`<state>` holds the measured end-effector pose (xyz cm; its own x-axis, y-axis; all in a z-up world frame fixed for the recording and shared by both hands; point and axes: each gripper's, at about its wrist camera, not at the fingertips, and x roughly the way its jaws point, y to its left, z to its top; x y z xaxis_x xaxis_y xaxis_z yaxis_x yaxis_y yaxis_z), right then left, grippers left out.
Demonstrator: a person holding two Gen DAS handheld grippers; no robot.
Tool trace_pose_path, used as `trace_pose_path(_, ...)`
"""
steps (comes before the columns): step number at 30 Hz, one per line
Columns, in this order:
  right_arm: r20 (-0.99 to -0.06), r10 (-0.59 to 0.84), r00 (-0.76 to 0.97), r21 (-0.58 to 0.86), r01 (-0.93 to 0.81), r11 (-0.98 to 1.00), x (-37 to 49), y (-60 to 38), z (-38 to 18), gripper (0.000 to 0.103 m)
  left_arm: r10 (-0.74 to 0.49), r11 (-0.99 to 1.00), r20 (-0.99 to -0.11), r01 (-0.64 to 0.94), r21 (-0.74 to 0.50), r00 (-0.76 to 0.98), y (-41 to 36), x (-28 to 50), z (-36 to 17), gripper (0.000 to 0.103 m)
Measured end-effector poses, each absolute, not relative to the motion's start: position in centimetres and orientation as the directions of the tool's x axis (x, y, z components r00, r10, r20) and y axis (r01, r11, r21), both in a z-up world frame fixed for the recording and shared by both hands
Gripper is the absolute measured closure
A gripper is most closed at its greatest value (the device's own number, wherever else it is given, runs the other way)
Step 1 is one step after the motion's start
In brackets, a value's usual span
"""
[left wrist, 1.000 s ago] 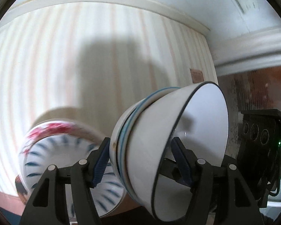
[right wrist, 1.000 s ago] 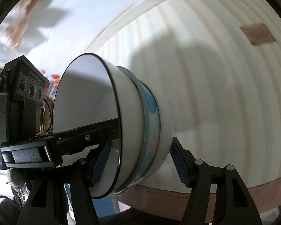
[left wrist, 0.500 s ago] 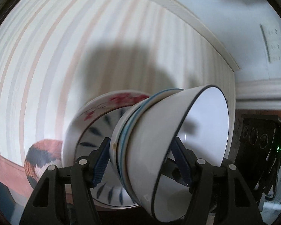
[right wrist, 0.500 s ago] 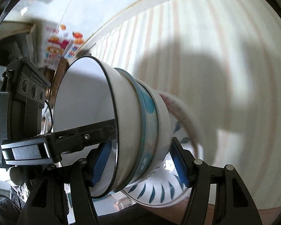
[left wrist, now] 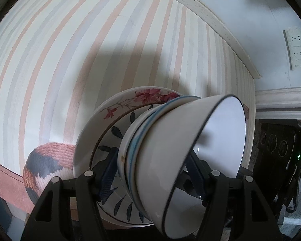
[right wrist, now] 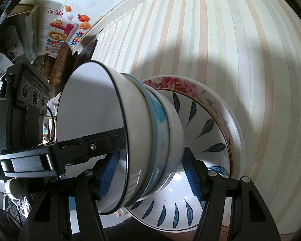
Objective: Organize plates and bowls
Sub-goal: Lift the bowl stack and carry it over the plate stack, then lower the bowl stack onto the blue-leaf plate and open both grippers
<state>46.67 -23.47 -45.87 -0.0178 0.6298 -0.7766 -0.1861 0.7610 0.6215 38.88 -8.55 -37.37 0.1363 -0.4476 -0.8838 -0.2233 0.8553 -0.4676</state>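
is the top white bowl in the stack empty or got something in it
Empty. The top white bowl shows a bare white inside in both wrist views, apart from the left gripper finger reaching inside.

Left gripper [left wrist: 152, 172] and right gripper [right wrist: 148, 172] clamped (side by side).

Each wrist camera sits just behind its own tool, looking forward along the fingers, very close to the stack of bowls [left wrist: 182, 152] filling its lower centre. Both face the striped desk [left wrist: 90, 50] and share the bowls [right wrist: 142, 140] and leaf-patterned plate [right wrist: 206, 132], with the opposite tool [left wrist: 279, 152] at 3 o'clock in the left view and at 9 o'clock [right wrist: 26, 108] in the right.
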Motion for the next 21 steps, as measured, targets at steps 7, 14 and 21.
trace_pose_path(7,-0.783,0.622,-0.013,0.615,-0.171,0.770,46.1,-23.4,-45.8,0.038,-0.443,0.862,-0.887,-0.212,-0.461,0.128,-8.6,38.8,-37.6,0.040)
trace_pose_path(14,-0.805,0.593,0.020,0.580,-0.184,0.793,45.1,-24.2,-44.4,0.038,-0.297,0.938,-0.938,-0.131,-0.322,0.181,-9.4,38.6,-34.9,0.040)
trace_pose_path(21,-0.824,0.557,0.105,0.530,-0.206,0.822,44.0,-25.1,-40.9,0.037,-0.189,0.968,-0.943,-0.110,-0.226,0.276,-8.9,36.8,-31.2,0.040)
